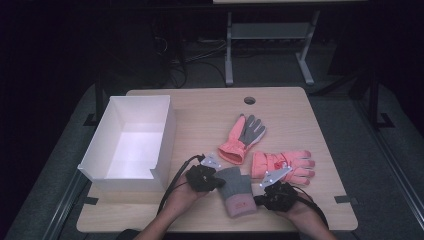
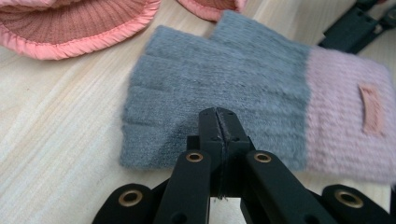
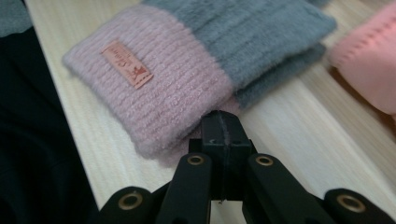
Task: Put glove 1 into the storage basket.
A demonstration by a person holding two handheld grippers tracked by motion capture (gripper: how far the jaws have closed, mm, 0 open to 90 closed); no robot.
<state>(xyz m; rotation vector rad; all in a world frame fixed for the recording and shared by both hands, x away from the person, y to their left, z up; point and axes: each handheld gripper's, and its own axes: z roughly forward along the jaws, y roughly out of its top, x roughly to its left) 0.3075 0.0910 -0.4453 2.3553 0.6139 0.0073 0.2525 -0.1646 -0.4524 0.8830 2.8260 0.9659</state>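
A knitted fingerless mitten [image 1: 236, 190], grey with a pale pink cuff and a small label, lies flat near the table's front edge. My left gripper [image 1: 221, 182] is at its left side. In the left gripper view the jaws [image 2: 218, 116] are pressed together, tips resting on the mitten's [image 2: 233, 79] grey part. My right gripper [image 1: 258, 200] is at the cuff's right edge. In the right gripper view its jaws [image 3: 222, 122] are also shut, tips touching the border of the pink cuff [image 3: 163, 88]. No fabric shows between either pair of jaws.
Two coral ski gloves lie beyond the mitten: one with a grey palm [image 1: 246, 134], one flat at the right [image 1: 287, 165]. An open white box [image 1: 167, 132] stands at the table's left. A cable hole [image 1: 249, 100] is near the far edge.
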